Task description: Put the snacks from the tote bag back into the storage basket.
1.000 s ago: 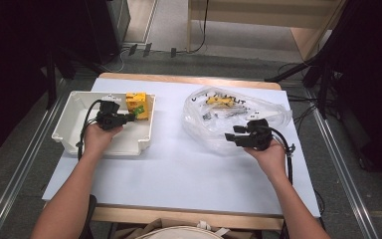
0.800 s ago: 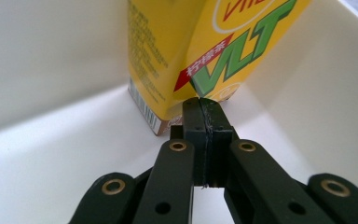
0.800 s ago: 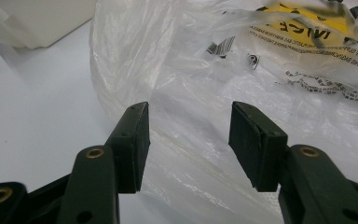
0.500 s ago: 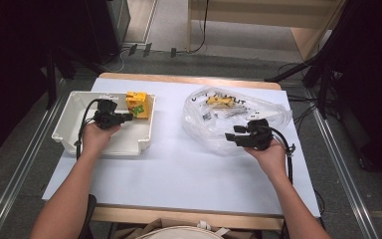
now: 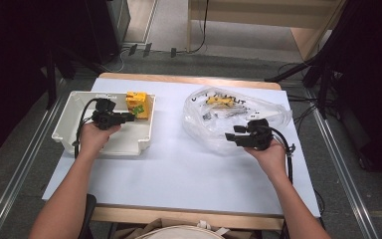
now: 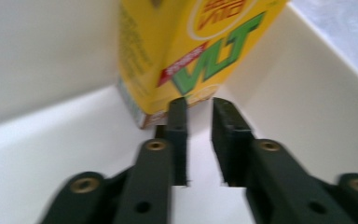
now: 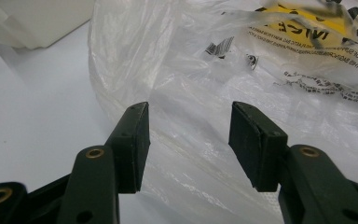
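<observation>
As left gripper fingers just parted off carton, right gripper unchanged, fingers wide.

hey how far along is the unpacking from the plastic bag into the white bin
Done: one yellow carton stands in the white bin. In hand: the left gripper has just been opening, nothing between its jaws; the right gripper hangs open at the plastic bag. Left: another yellow item inside.

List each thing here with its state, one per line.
Yellow drink carton: upright in the tray's corner, released.
White tray: on the table, holding the carton.
Clear plastic bag: crumpled, lying on the table.
Left gripper: jaws just opened, nothing between them.
Right gripper: open at the bag.
</observation>
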Motion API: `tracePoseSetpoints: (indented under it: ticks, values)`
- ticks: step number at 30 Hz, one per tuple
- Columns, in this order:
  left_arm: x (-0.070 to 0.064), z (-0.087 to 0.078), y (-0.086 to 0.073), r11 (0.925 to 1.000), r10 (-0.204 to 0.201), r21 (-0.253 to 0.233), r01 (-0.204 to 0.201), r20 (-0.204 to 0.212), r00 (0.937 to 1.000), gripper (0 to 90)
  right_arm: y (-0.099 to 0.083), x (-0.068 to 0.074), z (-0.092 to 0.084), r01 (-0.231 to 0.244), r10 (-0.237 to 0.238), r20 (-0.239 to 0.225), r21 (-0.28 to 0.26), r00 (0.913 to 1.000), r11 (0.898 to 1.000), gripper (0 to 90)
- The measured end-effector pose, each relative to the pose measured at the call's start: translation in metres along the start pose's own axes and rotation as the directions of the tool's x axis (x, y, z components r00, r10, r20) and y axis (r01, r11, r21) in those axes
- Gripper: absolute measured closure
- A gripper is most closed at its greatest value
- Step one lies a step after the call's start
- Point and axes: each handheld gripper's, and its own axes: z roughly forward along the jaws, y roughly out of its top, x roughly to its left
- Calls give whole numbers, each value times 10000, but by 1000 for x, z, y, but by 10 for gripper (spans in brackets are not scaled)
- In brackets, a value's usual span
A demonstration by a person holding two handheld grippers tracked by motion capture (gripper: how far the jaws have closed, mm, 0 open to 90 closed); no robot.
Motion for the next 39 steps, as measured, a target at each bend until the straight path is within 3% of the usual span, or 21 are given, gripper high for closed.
tracePoseSetpoints:
  ticks: [2, 6, 18, 33, 39]
  values:
    - [-3, 0, 0, 9999, 108, 10, -109, 132, 9999, 698, 0, 0, 0, 3, -3, 12, -15, 10000, 10000, 492]
    - [-8, -1, 3, 9996, -207, 184, 201, 366, 9991, 646, 0, 0, 0, 11, -11, 5, -27, 10000, 10000, 492]
    - [-27, -6, 8, 9997, 53, 256, -66, 507, 9987, 538, 0, 0, -1, 46, -46, -22, -29, 10000, 10000, 492]
    - [-57, -18, 18, 9972, 712, 193, -727, 662, 9953, 476, 1, 2, -2, 99, -99, -87, -54, 9999, 9999, 492]
    - [-74, -20, 22, 9932, 1105, 262, -1134, 935, 9895, 475, 1, 4, -2, 114, -114, -133, -17, 9998, 9999, 492]
